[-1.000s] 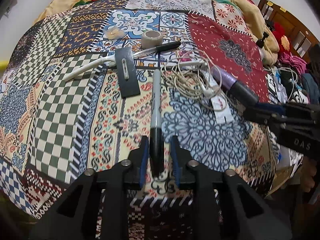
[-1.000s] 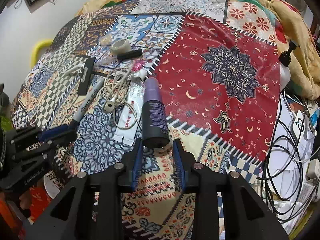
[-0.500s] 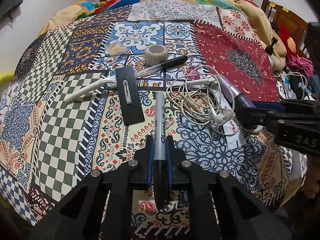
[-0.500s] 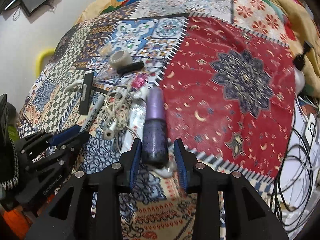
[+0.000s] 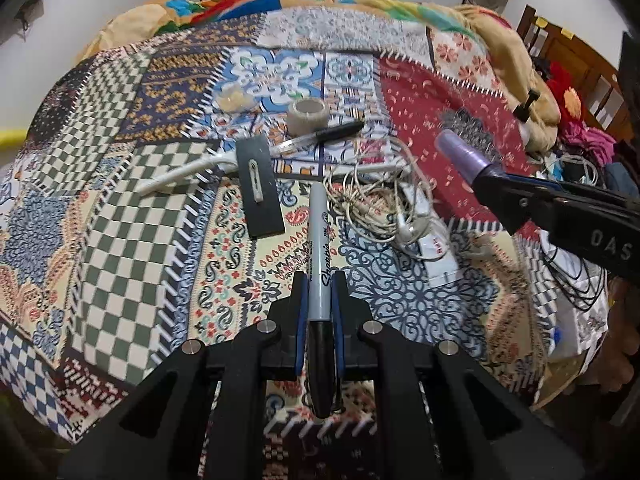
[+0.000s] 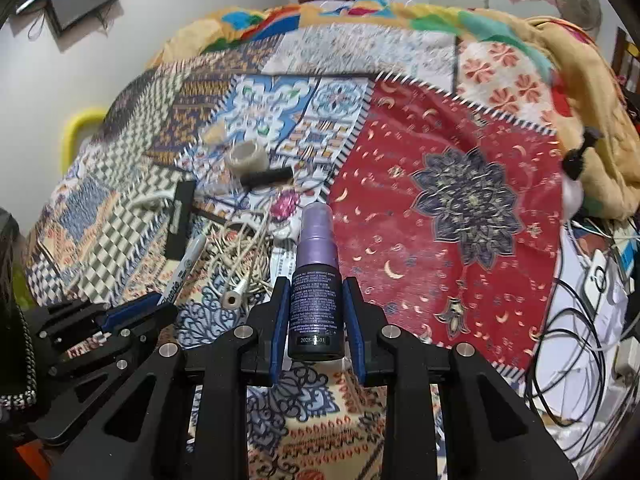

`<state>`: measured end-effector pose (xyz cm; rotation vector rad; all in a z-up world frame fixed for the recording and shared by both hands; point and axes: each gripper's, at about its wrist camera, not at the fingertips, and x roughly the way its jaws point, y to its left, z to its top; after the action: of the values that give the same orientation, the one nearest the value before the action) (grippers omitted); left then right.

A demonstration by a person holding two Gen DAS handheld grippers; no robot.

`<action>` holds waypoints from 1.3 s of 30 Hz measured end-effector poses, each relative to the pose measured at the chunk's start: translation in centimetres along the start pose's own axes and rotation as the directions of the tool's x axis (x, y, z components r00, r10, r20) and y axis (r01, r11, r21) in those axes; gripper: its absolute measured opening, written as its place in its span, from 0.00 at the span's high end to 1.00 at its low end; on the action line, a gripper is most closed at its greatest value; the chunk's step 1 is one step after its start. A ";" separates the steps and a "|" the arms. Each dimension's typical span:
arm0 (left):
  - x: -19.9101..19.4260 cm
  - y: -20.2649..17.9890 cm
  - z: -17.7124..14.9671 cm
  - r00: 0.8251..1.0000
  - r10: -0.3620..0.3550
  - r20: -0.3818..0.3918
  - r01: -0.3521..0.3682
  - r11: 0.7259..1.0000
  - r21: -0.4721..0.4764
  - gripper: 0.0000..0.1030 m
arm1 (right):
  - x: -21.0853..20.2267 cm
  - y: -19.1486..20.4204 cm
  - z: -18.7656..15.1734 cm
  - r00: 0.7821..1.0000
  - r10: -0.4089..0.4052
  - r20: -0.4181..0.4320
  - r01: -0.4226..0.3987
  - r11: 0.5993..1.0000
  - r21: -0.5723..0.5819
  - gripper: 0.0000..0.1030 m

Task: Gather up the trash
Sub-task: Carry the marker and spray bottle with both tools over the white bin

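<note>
My left gripper [image 5: 320, 280] is shut on a grey and black Sharpie marker [image 5: 319, 236], whose black cap end sticks back between the fingers. The marker points up the patchwork quilt [image 5: 120, 240]. My right gripper [image 6: 316, 284] has a purple spray bottle [image 6: 316, 300] between its blue pads. Its jaws are closing on the dark body, and the bottle hangs clear of the quilt, cap pointing away. In the left wrist view the right gripper [image 5: 490, 182] reaches in from the right with the purple bottle [image 5: 460, 150]. The right wrist view shows the left gripper [image 6: 160, 304] and the marker [image 6: 186, 260] at lower left.
Loose on the quilt lie a tape roll [image 5: 307, 117], a black-capped pen [image 5: 324, 136], a black card with a clip [image 5: 258, 188], a tangle of white earphone cord [image 5: 380, 204], a white wrapper [image 5: 434, 248] and a crumpled clear scrap [image 5: 232, 98]. Black cables [image 6: 580, 320] hang off the right edge.
The left jaws closed on the marker, which now sits deeper between the fingers. The right gripper took hold of the purple bottle and rose with it off the quilt.
</note>
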<state>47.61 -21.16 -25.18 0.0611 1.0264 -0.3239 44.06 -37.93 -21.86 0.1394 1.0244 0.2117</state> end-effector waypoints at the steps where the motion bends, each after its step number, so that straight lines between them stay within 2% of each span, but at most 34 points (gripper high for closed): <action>1: -0.7 0.1 0.0 1.000 -0.004 0.008 0.004 1.000 -0.006 0.90 | -0.8 0.0 0.0 1.000 0.010 0.008 -0.010 1.000 0.012 0.77; 6: -4.8 0.3 0.1 0.998 -0.012 0.060 0.013 1.000 -0.014 0.90 | -4.7 1.4 0.1 0.998 0.023 0.061 -0.024 1.000 0.014 0.77; 12: -11.7 1.0 -1.0 0.988 0.002 0.152 0.001 1.000 -0.021 0.90 | -9.9 4.6 -0.3 0.992 0.009 0.129 -0.006 1.000 -0.026 0.77; 20: -21.2 3.8 -4.8 0.963 0.057 0.262 -0.039 0.996 -0.074 0.90 | -16.7 11.6 -2.4 0.972 0.041 0.232 -0.013 0.993 -0.120 0.77; 23: -24.3 5.3 -7.1 0.954 0.066 0.293 -0.032 0.992 -0.119 0.90 | -18.5 14.1 -3.6 0.965 0.087 0.249 -0.050 0.987 -0.151 0.77; 25: -26.1 6.2 -8.8 0.946 0.102 0.309 -0.059 0.988 -0.146 0.90 | -19.2 16.0 -4.7 0.961 0.116 0.253 -0.074 0.982 -0.172 0.77; 27: -27.7 7.4 -10.9 0.938 0.142 0.315 -0.089 0.980 -0.178 0.90 | -19.5 17.4 -5.6 0.959 0.143 0.247 -0.096 0.977 -0.191 0.77; 33: -30.8 11.4 -16.6 0.935 0.216 0.282 -0.135 0.950 -0.281 0.90 | -19.7 23.5 -8.6 0.952 0.219 0.212 -0.149 0.942 -0.302 0.77; 39: -33.5 15.8 -22.5 0.921 0.316 0.229 -0.208 0.893 -0.398 0.90 | -18.9 29.5 -11.1 0.945 0.293 0.148 -0.207 0.881 -0.424 0.77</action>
<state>17.69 6.33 -10.07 -0.1798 0.7602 0.1137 21.79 -13.63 -5.60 -0.0831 0.7317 0.6310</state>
